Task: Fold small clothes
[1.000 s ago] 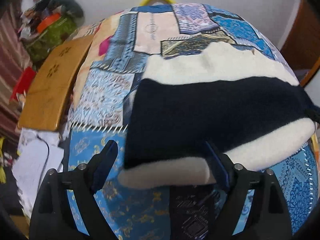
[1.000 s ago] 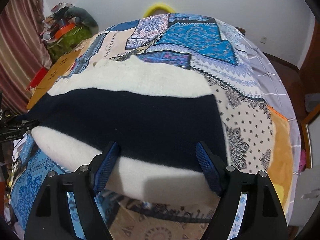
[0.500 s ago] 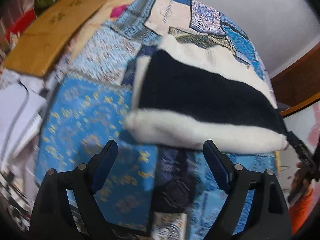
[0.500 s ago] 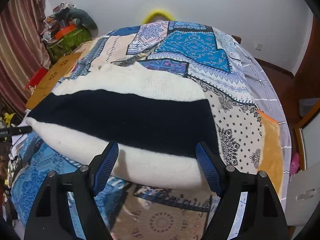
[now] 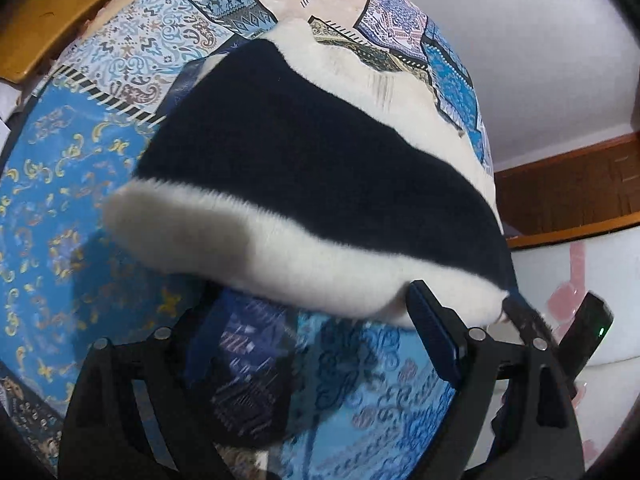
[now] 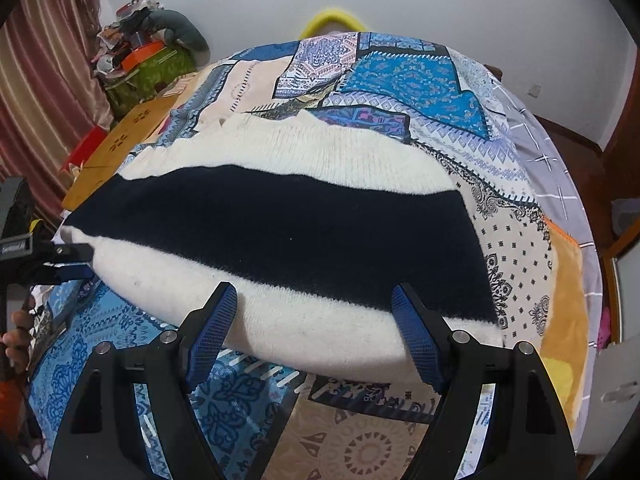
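Note:
A knitted garment [image 6: 280, 236] with white and navy bands lies folded flat on the patchwork bedspread [image 6: 404, 80]. In the right wrist view my right gripper [image 6: 314, 300] stands open just above its near white edge, with its blue pads [image 6: 212, 328] clear of the cloth. In the left wrist view the garment [image 5: 320, 168] runs diagonally. My left gripper [image 5: 312, 304] is open at the right part of its near white edge, one pad [image 5: 432, 336] in front of the cloth. The right wrist view shows the left gripper [image 6: 76, 254] at the garment's left corner.
A wooden board [image 6: 120, 148] lies along the bed's left side, with a pile of bags and clutter [image 6: 152, 64] and a striped curtain [image 6: 40, 80] behind it. An orange blanket [image 6: 564, 280] lies at the bed's right edge. A hand [image 6: 16, 340] shows at far left.
The left wrist view has rolled and swung, so the garment now runs diagonally and sits closer to the fingers than half a second ago. The right gripper has drawn back slightly. Both stay open.

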The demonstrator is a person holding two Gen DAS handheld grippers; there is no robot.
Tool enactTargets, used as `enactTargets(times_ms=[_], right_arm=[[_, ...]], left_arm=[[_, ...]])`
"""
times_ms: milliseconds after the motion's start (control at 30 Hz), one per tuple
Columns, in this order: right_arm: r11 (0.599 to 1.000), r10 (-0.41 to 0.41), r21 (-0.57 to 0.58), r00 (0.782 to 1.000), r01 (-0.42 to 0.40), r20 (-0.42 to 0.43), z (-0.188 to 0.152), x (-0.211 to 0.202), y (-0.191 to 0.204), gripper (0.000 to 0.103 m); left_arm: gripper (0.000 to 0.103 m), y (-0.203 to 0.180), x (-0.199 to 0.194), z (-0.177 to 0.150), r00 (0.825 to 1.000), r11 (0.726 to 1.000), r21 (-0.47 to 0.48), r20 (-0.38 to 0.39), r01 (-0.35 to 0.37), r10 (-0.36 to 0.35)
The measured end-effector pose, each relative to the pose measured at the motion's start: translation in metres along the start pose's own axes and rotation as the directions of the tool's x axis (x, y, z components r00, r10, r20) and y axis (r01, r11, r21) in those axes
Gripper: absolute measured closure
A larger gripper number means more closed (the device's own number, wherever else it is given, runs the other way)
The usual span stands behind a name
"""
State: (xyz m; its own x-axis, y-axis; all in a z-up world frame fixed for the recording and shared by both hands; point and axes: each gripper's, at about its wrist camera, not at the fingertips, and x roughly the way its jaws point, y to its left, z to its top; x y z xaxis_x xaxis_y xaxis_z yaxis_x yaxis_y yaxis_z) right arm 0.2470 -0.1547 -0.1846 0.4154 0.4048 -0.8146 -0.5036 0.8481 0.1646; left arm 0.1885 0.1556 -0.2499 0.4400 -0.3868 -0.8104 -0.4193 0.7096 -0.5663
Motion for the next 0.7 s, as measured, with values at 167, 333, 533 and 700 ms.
enactTargets(times_ms=[167, 333, 533, 700], right_arm=[[1.0, 0.004, -0.001, 1.0, -0.004, -0.004, -0.001, 0.003, 0.0, 0.023], [1.0, 0.004, -0.011, 1.0, -0.004, -0.004, -0.003, 0.006, 0.001, 0.021], [1.0, 0.009, -0.003, 1.0, -0.009, 0.003, -0.004, 0.006, 0.003, 0.021], [1.0, 0.01, -0.004, 1.0, -0.01, 0.002, -0.004, 0.006, 0.003, 0.021]], left_arm=[[0.016, 0.003, 0.005, 0.013, 0.999, 0.997, -0.075, 0.034, 0.035, -0.032], [0.016, 0.011, 0.01, 0.026, 0.993, 0.98, -0.17, 0.075, 0.101, -0.09], [0.018, 0.013, 0.016, 0.04, 0.989, 0.97, -0.218, 0.126, 0.105, -0.079], [0.054, 0.012, 0.015, 0.044, 0.985, 0.977, -0.213, 0.168, 0.003, 0.033]])
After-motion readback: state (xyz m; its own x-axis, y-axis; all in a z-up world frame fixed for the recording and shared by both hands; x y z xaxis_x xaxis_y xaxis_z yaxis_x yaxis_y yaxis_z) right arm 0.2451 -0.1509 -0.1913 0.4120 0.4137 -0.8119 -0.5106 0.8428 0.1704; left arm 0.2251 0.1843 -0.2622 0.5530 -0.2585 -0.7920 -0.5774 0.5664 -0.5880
